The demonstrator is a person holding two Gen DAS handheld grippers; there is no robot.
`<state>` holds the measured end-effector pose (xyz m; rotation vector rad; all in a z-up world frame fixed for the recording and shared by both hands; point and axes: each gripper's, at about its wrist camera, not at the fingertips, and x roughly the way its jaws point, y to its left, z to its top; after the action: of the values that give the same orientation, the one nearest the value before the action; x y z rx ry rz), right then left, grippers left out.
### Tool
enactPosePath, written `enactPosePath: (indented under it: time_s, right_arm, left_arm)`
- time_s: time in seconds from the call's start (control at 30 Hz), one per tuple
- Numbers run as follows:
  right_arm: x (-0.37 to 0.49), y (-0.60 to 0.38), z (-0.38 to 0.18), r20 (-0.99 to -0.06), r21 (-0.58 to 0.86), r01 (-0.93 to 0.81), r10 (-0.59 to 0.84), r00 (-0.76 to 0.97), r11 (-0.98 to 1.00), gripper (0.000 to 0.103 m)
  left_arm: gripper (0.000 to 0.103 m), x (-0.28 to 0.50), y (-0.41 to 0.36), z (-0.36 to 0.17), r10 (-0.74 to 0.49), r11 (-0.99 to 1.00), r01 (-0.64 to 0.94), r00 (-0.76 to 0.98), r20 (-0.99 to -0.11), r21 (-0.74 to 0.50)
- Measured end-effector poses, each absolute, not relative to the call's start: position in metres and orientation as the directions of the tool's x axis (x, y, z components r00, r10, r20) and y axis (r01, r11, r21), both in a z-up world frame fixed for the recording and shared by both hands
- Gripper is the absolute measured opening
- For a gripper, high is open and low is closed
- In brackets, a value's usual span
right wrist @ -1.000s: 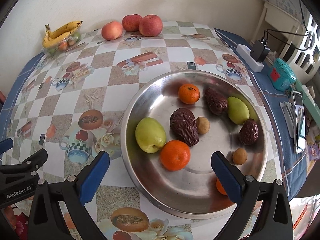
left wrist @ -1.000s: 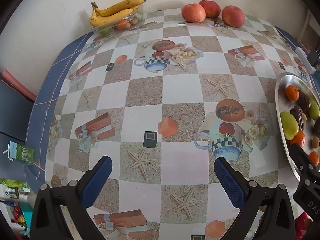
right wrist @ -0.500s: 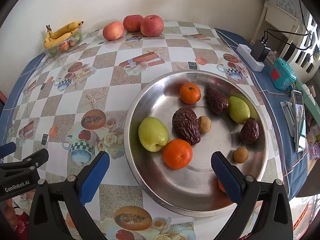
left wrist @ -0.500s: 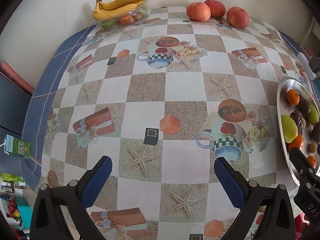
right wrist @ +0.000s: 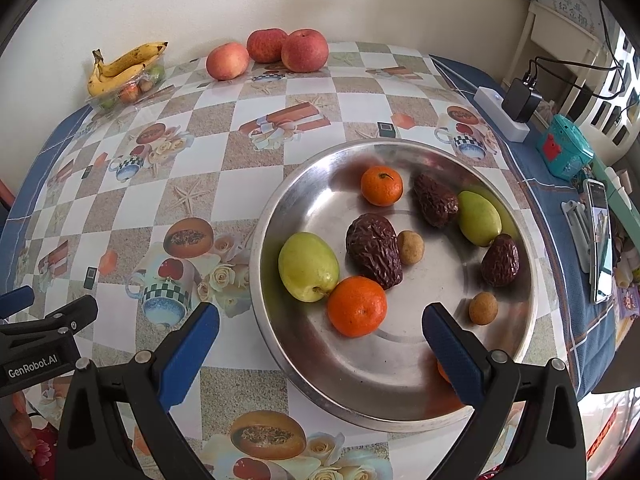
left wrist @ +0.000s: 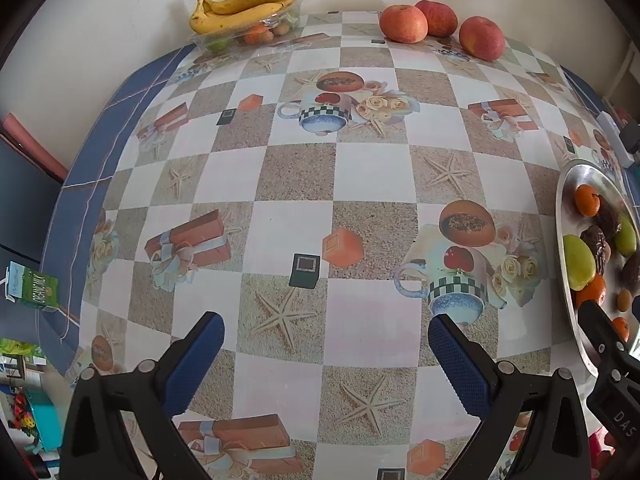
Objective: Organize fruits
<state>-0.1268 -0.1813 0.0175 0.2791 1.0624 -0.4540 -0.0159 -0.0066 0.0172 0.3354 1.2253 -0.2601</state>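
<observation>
Both grippers, left and right, gape wide, empty. Mixed small fruits crowd the round steel tray (likely for sorting); three red apples sit apart.

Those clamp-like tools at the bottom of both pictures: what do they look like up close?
Each is a black plastic frame with silver bolts, splitting into two arms tipped with blue textured fingers. The left gripper also shows in the right wrist view, its black body printed "GenRobot.AI" in white. The right gripper matches it; the left view shows the letters "DAS" on its body. No cables or sleeves visible.
</observation>
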Motion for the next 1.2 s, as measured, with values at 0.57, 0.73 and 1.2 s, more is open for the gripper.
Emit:
enactPosePath:
  time_s: [0.57,0.73,1.2]
  right_arm:
    - [-0.128,-0.1826,0.0151,-0.889,0.009,0.497,-0.22,0.4,0.867,0.101]
    - [-0.1274,-0.1818,0.0148,-0.892,0.006,0.495,-0.219,0.396,0.869,0.101]
    - [-0.1277,-0.182,0.0137,-0.895,0.006,0.499,-0.218,0.39,0.867,0.101]
  left_arm:
    - [0.103,-0.0153,-0.0064,0.0157,-0.015,0.924,0.368,0.31,-0.951,0.106]
    - [0.103,-0.015,-0.0061,0.0153,-0.015,0.925,0.366,0.307,-0.951,0.104]
    - [0.103,-0.0159,-0.0027,0.0189,-0.022,0.929,0.357,0.327,-0.945,0.102]
